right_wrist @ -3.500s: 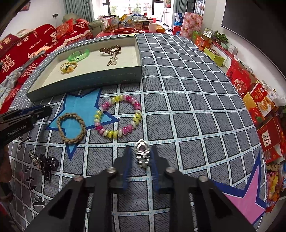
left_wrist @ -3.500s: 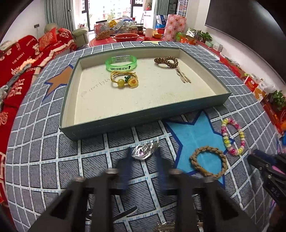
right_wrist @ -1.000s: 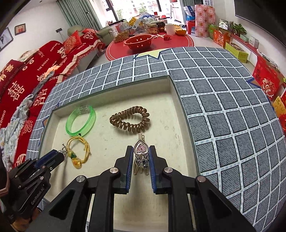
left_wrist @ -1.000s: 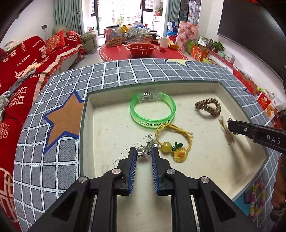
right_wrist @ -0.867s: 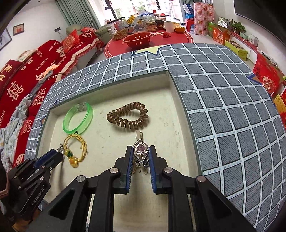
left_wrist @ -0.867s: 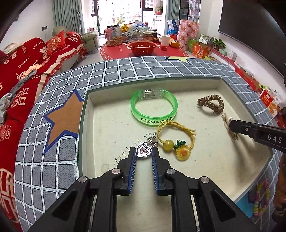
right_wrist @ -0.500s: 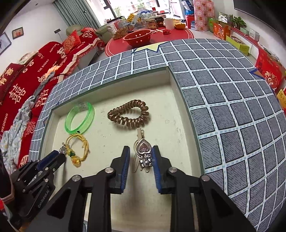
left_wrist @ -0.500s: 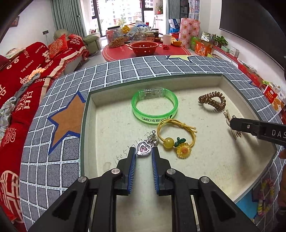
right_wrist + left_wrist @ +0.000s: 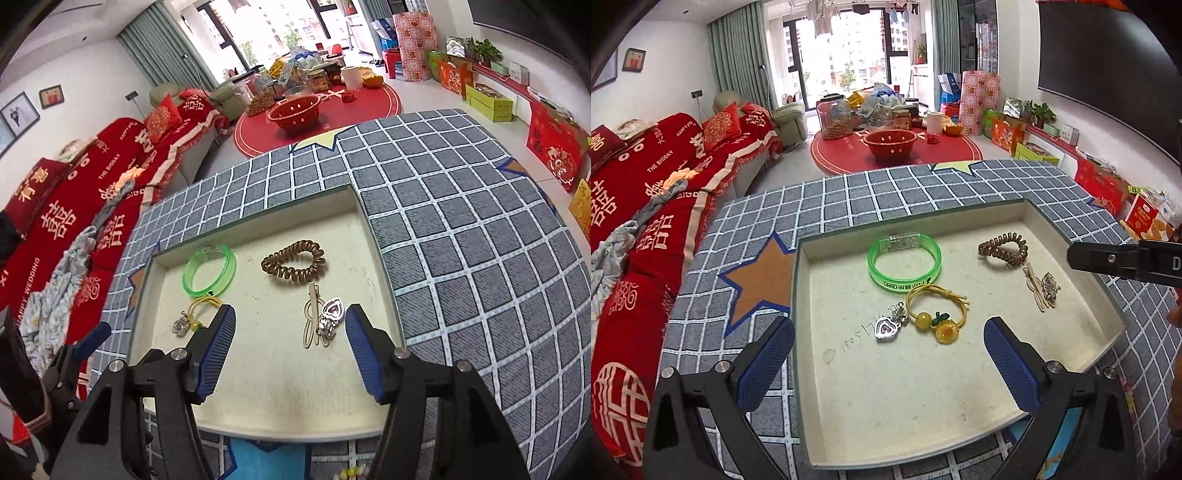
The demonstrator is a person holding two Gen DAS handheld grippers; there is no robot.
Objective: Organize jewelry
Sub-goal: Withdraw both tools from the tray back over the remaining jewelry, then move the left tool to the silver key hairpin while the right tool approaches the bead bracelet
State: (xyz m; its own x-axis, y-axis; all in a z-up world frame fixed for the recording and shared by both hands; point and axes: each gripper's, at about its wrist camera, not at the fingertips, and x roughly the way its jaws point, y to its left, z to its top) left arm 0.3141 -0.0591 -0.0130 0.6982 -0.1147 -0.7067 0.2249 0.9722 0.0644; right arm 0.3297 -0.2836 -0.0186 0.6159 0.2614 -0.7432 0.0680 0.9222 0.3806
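A: What's in front of the two tools right now?

B: A shallow cream-lined tray (image 9: pixel 799 295) with a dark green rim sits on a grey checked tabletop (image 9: pixel 849 199). Going left to right inside the tray: a silver heart pendant (image 9: pixel 886 326) near the left wall, with a yellow hair tie carrying a sunflower charm (image 9: pixel 936 314) just beside it. Behind those two lies a clear green bangle (image 9: pixel 905 264). Further right is a brown spiral hair tie (image 9: pixel 1003 249), and in front of it a pale hair clip (image 9: pixel 312 317) with a second jewelled heart pendant (image 9: pixel 330 315) touching it.

A: Are the tools holding anything?

B: No. The left tool (image 9: pixel 888 363) hangs over the tray's near left part, its jaws opening and already spread wide; the silver heart lies free on the tray floor ahead of them. The right tool (image 9: pixel 290 349) is opening too, with the jewelled heart lying loose on the tray floor between its blue pads, untouched.

A: How should this step be finished well?

B: I'd judge both releases done. Lift each tool straight up, so the pads don't catch the pendants or drag the hair clip, then go for what remains outside the tray; a few coloured beads show past its near edge.

A: Any writing?

B: Green lettering on the bangle's white label, too small to read. Faint handwritten digits on the tray floor beside the silver heart, not legible. The red sofa cover reads "THE BIGDAY".
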